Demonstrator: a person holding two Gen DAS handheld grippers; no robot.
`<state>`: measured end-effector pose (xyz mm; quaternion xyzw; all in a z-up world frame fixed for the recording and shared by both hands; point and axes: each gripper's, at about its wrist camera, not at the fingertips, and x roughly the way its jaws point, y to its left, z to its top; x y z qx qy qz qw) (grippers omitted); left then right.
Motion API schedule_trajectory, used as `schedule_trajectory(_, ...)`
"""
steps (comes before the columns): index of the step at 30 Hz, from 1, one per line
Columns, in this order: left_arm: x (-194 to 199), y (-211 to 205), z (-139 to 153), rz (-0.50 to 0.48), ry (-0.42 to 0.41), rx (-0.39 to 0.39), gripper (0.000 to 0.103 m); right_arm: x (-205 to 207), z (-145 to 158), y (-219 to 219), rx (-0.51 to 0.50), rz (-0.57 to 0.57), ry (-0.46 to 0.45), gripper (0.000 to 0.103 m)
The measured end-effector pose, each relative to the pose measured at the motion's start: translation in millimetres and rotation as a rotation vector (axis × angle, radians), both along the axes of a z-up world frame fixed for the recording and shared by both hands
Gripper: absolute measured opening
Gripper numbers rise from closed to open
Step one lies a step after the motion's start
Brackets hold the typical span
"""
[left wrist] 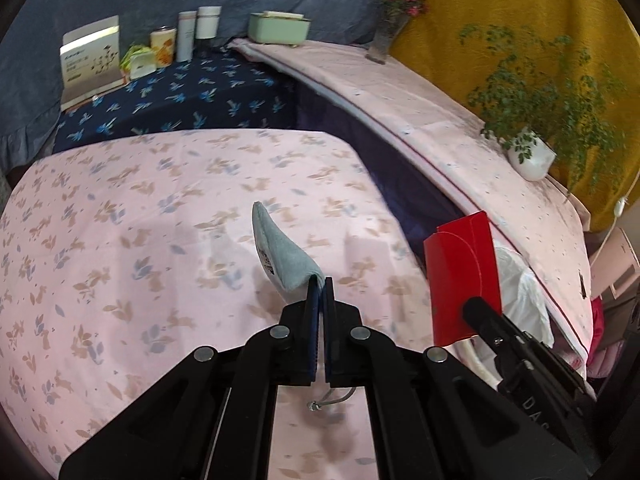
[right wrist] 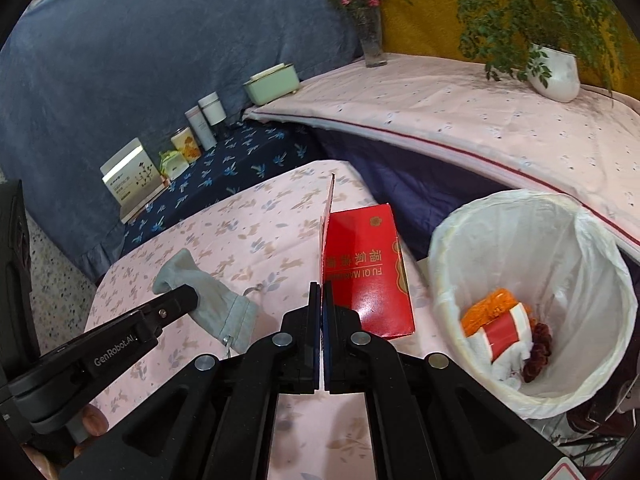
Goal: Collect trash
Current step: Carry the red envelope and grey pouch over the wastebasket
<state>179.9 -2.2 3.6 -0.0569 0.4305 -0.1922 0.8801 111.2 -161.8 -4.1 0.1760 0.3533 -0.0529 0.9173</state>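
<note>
The left gripper [left wrist: 319, 280] has its fingers pressed together on the edge of a grey cloth pouch [left wrist: 280, 256], which stands up from the fingertips near the middle of the left wrist view, above the pink flowered tablecloth [left wrist: 120, 216]. In the right wrist view the same pouch [right wrist: 212, 300] shows at the lower left of the frame, pinched by the left gripper [right wrist: 188, 300] just over the cloth, with its drawstring hanging at the lower end.

The right gripper [right wrist: 322, 286] is clamped on the flap of a red box [right wrist: 368, 276], which sits at the centre of that view, tilted and lifted off the table. In the left wrist view the red box [left wrist: 460, 276] appears at the lower right, with the right gripper [left wrist: 476, 308] on it.

A bin lined with a white bag [right wrist: 520, 240] stands at the right of the right wrist view, just beside the table edge and near the box. Inside it lie an orange wad [right wrist: 492, 304], a red and white wrapper [right wrist: 508, 332] and something dark red [right wrist: 540, 348].

A potted plant [right wrist: 556, 72] and a glass vase of flowers [right wrist: 370, 40] stand on the pale pink covered surface at the upper right.
</note>
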Motion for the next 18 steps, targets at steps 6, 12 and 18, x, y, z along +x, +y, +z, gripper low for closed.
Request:
schedule_trajectory(6, -13, -45, 16, -0.069, -0.033, 0.011, 0.001, -20, 6, -35, 0.012, -0.058, -0.024, 0.001)
schedule_trajectory(12, -26, -85, 25, -0.137, -0.047, 0.018, 0.001, -38, 8, -69, 0.023, -0.115, -0.037, 0.001)
schedule_trajectory(18, -37, -125, 32, -0.206, -0.066, 0.026, 0.001, -55, 3, -105, 0.032, -0.178, -0.037, 0.001)
